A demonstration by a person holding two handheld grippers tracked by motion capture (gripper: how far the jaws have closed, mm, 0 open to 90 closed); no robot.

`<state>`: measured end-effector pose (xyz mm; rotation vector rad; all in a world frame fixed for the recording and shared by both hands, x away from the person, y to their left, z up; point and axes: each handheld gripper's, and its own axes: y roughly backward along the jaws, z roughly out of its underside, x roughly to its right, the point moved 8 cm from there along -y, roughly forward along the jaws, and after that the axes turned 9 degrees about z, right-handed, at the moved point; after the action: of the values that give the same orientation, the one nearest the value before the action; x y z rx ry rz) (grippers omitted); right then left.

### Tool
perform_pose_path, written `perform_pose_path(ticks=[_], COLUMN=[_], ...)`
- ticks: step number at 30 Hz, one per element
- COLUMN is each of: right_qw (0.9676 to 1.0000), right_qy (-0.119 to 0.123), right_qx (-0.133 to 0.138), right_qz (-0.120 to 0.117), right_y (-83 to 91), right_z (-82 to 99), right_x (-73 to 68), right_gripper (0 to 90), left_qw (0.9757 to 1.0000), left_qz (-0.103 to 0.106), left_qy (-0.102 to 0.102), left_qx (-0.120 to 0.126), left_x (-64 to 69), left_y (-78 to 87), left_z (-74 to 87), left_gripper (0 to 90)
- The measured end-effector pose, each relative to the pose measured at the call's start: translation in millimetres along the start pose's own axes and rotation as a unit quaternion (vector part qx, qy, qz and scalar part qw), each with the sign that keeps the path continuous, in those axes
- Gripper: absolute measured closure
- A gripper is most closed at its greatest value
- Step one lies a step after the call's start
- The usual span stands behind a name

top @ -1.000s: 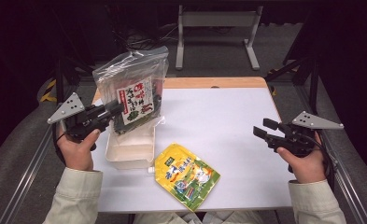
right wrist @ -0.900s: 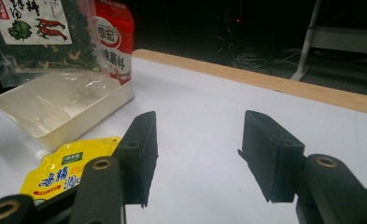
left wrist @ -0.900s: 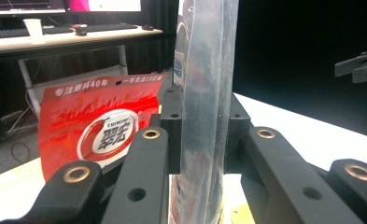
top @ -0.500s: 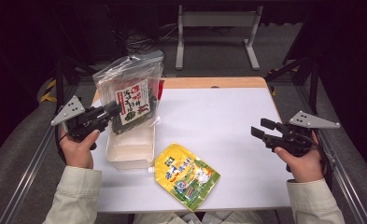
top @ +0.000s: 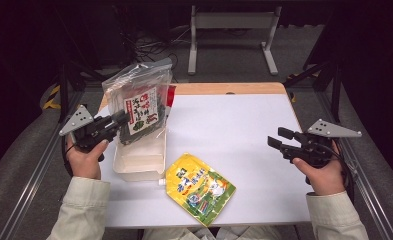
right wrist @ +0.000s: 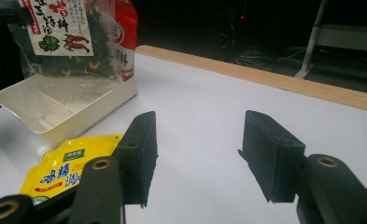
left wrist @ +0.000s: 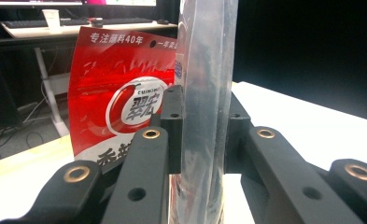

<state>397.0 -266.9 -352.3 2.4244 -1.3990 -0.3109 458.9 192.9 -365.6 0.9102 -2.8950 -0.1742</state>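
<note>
High view, clear bag in left gripper

A white table with a bare wooden strip along its far edge. A shallow, translucent white plastic tray sits on its left side. Just beside the tray's near right corner, a yellow spouted pouch with printed writing lies flat, set at an angle, near the table's front edge.
</note>
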Motion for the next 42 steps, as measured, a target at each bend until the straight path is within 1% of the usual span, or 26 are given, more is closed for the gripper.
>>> perform_pose_path(ticks=[8,10,11,12,13,15,17,18,20,21,22,23,24,25,26,28,29,31,32,33,34,35,37,39,42], right_qw=[1.0,1.0,1.0,1.0,1.0,1.0,1.0,1.0,1.0,1.0,1.0,1.0,1.0,1.0,1.0,1.0,1.0,1.0,1.0,1.0,1.0,1.0,1.0,0.9999,0.9999], right_qy=[-0.001,-0.001,-0.002,-0.003,-0.002,-0.002,-0.002,-0.002,-0.004,-0.004,-0.005,-0.005,-0.006,-0.006,-0.005,-0.006,-0.006,-0.006,-0.007,-0.006,-0.006,-0.006,-0.006,-0.005,-0.005], right_qx=[0.0,0.0,0.0,0.0,0.0,-0.001,0.0,0.0,0.0,0.0,0.0,0.0,-0.001,-0.001,-0.002,-0.003,-0.003,-0.003,-0.003,-0.003,-0.004,-0.005,-0.006,-0.007,-0.008], right_qz=[-0.001,-0.001,-0.001,-0.002,-0.001,-0.002,-0.002,-0.001,-0.002,-0.002,-0.002,-0.002,-0.003,-0.003,-0.003,-0.004,-0.004,-0.004,-0.005,-0.005,-0.005,-0.005,-0.005,-0.006,-0.007], right_y=[0.7,0.7,0.7,0.5,0.2,-0.1,-0.1,0.0,0.2,0.3,0.3,0.1,0.0,-0.2,-0.5,-0.8,-0.8,-1.1,-1.2,-1.4,-1.6,-1.9,-2.7,-3.3,-3.9], right_z=[-0.1,-0.1,0.0,0.2,0.4,0.7,0.5,0.4,0.3,0.3,0.3,0.5,0.8,1.0,1.0,1.5,1.5,1.7,1.7,1.9,2.1,2.3,2.8,3.2,3.6], right_x=[0.3,0.4,0.5,0.3,0.7,0.7,0.9,1.1,1.3,1.4,1.4,1.4,1.2,1.1,1.1,0.9,0.9,0.7,0.6,0.7,0.6,0.4,-0.3,-0.9,-1.5], right_gripper=[45.1,45.0,45.0,45.0,44.9,44.8,44.8,44.7,44.6,44.5,44.5,44.4,44.3,44.2,44.2,44.1,44.1,44.0,44.0,43.9,43.8,43.8,43.7,43.6,43.5], left_qw=[1.0,1.0,0.9999,0.9997,0.9996,0.9994,0.9992,0.9992,0.999,0.9988,0.9982,0.9982,0.9957,0.9954,0.9945,0.9928,0.9928,0.9889,0.986,0.9836,0.982,0.981,0.9795,0.9785,0.9781], left_qz=[-0.003,-0.008,-0.011,-0.01,-0.007,-0.007,-0.002,-0.002,0.001,0.003,0.002,0.002,-0.002,-0.001,-0.004,-0.004,-0.004,-0.004,0.001,0.001,-0.001,0.0,-0.005,-0.008,-0.01], left_qy=[0.004,0.002,-0.001,0.0,0.005,0.011,0.021,0.025,0.029,0.03,0.036,0.036,0.04,0.044,0.052,0.061,0.061,0.082,0.094,0.098,0.099,0.102,0.103,0.103,0.1], left_qx=[-0.001,-0.005,-0.013,-0.021,-0.028,-0.032,-0.035,-0.032,-0.033,-0.037,-0.049,-0.049,-0.083,-0.085,-0.091,-0.103,-0.103,-0.124,-0.138,-0.151,-0.161,-0.165,-0.173,-0.179,-0.182], left_x=[-2.8,-3.2,-3.7,-3.8,-3.6,-5.7,-8.7,-9.3,-11.0,-11.0,-10.8,-10.8,-10.4,-10.1,-10.0,-10.1,-10.1,-10.1,-9.6,-9.4,-9.7,-9.3,-8.8,-8.0,-7.4], left_y=[1.8,2.5,2.6,2.2,1.7,0.2,-0.9,-1.1,-0.6,-0.3,-0.5,-0.5,-2.3,-2.3,-1.4,-0.4,-0.4,2.6,4.0,5.4,6.2,6.1,5.7,5.4,5.2], left_z=[4.3,5.8,7.1,9.3,12.4,17.4,23.6,24.9,27.5,28.9,32.0,32.0,38.9,39.2,39.4,40.8,40.8,43.5,45.2,46.4,47.4,47.9,48.5,48.6,48.4], left_gripper=[77.0,77.0,77.0,77.0,77.0,76.9,76.9,76.9,76.8,76.6,76.6,76.3,76.0,75.7,75.6,75.5,75.3,75.1,74.8,74.0,73.8,73.6,73.3,73.1,73.0])
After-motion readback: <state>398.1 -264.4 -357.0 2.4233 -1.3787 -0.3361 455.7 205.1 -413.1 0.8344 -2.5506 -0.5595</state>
